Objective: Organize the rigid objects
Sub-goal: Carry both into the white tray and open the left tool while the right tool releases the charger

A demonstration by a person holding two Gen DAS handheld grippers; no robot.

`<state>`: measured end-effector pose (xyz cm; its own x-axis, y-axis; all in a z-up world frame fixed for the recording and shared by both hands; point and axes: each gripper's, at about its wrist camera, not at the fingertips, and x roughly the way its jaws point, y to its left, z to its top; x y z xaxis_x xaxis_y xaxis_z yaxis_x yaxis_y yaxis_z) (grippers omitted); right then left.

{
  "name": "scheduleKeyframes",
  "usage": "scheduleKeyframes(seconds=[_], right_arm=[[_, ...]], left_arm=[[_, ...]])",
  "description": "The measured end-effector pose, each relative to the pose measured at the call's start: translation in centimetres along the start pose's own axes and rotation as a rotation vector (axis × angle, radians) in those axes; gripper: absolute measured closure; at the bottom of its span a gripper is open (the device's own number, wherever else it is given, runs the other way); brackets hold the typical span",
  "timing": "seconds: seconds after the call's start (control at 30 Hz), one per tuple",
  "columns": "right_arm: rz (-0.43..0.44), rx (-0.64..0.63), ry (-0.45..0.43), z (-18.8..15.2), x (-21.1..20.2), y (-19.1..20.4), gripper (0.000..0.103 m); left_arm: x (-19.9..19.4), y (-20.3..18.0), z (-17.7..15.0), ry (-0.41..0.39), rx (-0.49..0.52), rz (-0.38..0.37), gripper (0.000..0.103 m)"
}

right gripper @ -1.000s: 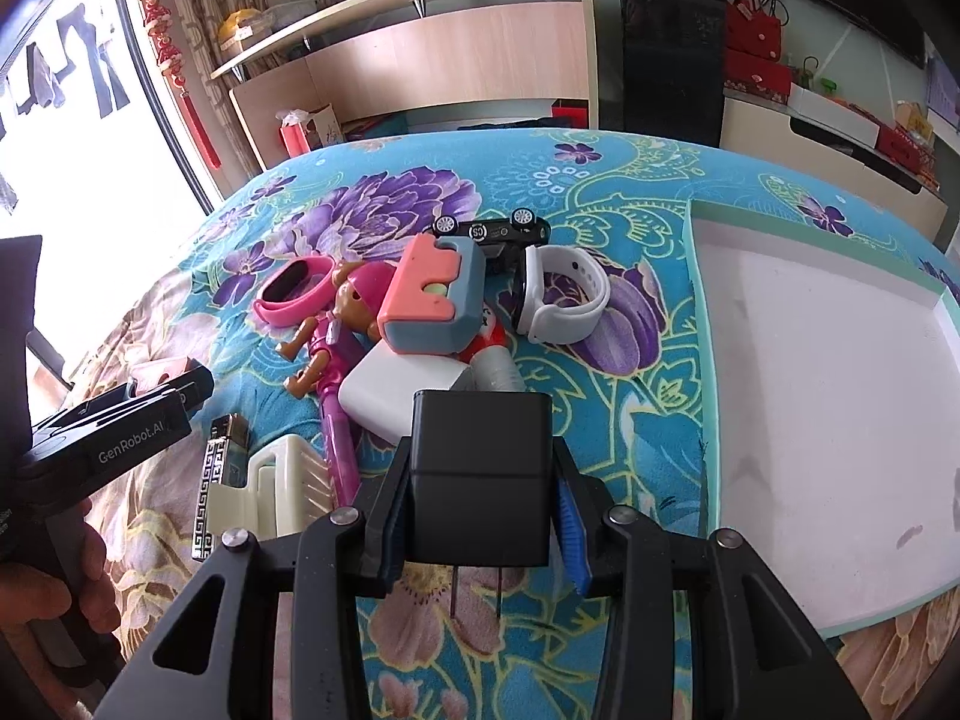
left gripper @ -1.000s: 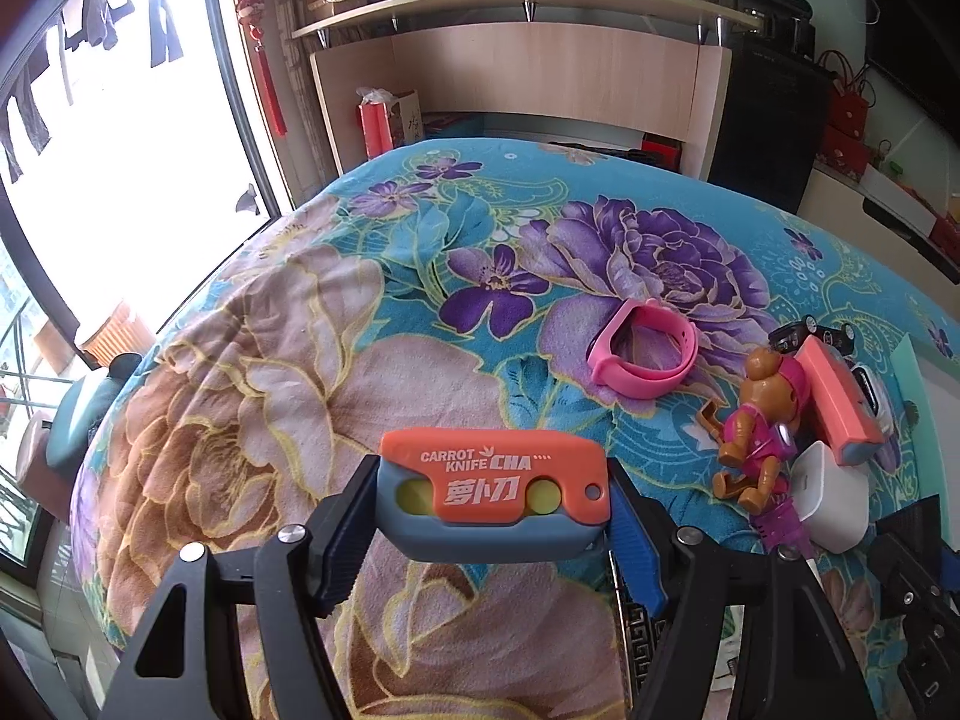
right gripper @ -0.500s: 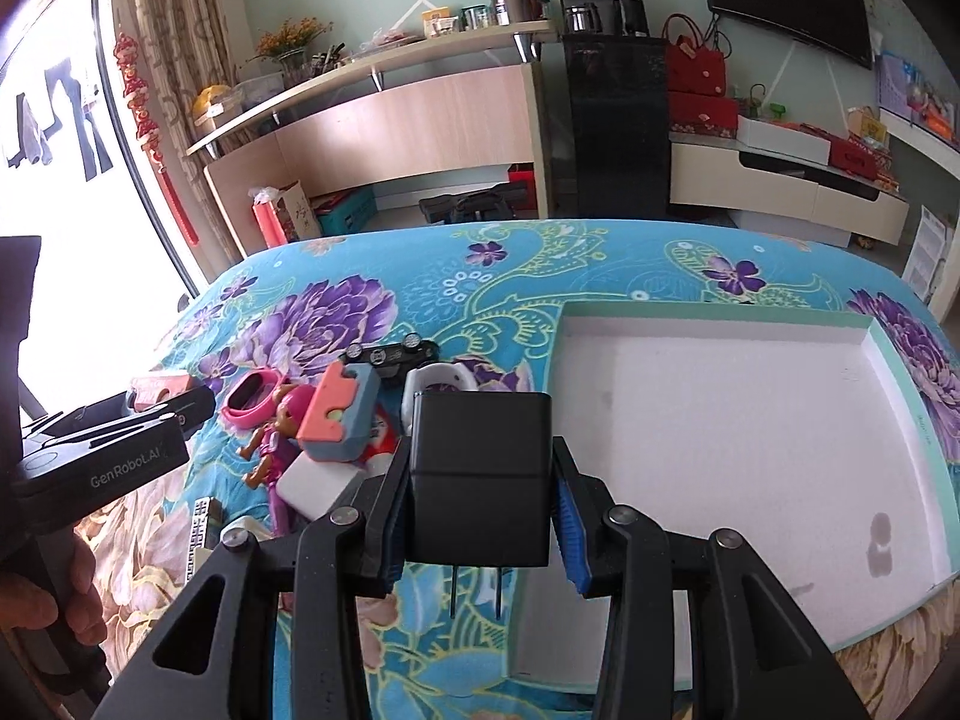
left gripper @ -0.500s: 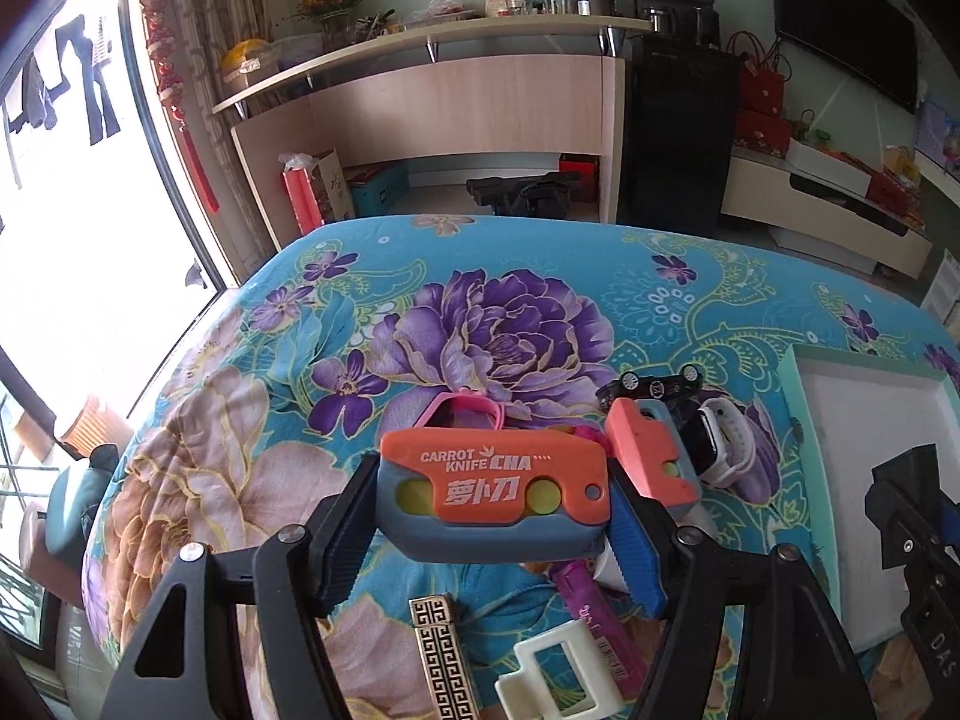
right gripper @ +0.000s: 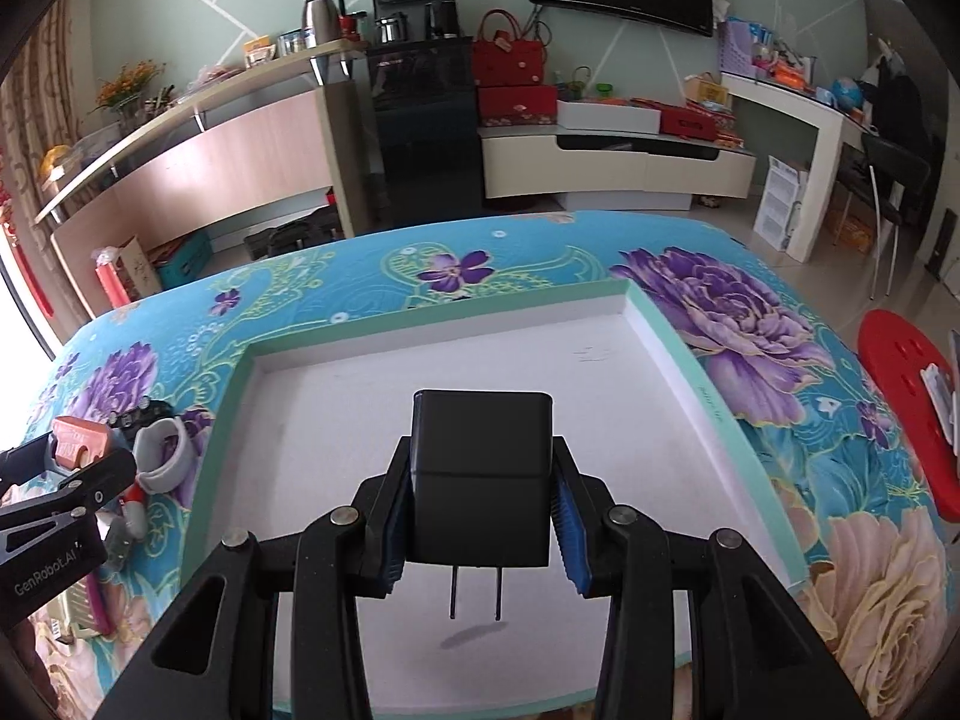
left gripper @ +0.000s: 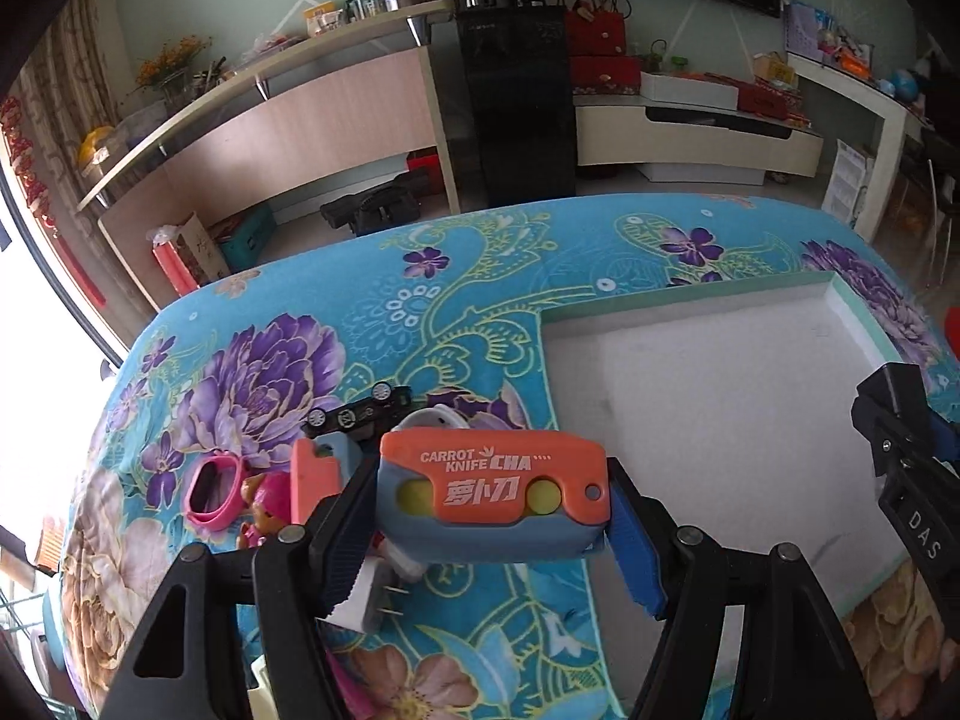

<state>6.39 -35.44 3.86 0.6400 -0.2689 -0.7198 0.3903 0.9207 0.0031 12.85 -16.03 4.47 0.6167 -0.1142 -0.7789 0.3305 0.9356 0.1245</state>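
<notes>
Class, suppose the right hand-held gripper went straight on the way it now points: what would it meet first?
Probably the white floor of the tray. The right hand-held gripper hangs over it, shut on the black plug adapter, whose prongs point down above their shadow. Depth is uncertain.

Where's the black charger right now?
In the right wrist view, the black charger is clamped in the right gripper, prongs down, held above the white tray.

Black plastic tongs (right gripper: 480,516), blue ribbed pads (right gripper: 570,540), silver rivets, white "GenRobot.AI" lettering.
</notes>
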Motion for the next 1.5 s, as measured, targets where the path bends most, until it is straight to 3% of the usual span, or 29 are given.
scheduleKeyframes(seconds=[0.2, 0.43, 1.17, 1.33, 1.5], right_arm=[[-0.114, 0.064, 0.025, -0.3, 0.7, -3.8, 0.061], [-0.129, 0.079, 0.032, -0.4, 1.0, -4.6, 0.060], [-0.103, 0.103, 0.094, -1.0, 2.3, -4.8, 0.060], [-0.099, 0.105, 0.094, -1.0, 2.3, -4.7, 0.060], [-0.093, 0.106, 0.080, -0.8, 2.0, -4.6, 0.051]], left_arm=[[1.4, -4.4, 0.6, 0.014, 0.052, -0.047, 0.030], [3.2, -7.0, 0.8, 0.043, 0.074, -0.074, 0.030], [4.5, -6.8, 0.5, 0.081, 0.050, -0.068, 0.029], [3.8, -6.3, 0.9, 0.055, 0.041, -0.061, 0.021], [3.2, -5.6, 1.4, 0.032, 0.036, -0.046, 0.020]])
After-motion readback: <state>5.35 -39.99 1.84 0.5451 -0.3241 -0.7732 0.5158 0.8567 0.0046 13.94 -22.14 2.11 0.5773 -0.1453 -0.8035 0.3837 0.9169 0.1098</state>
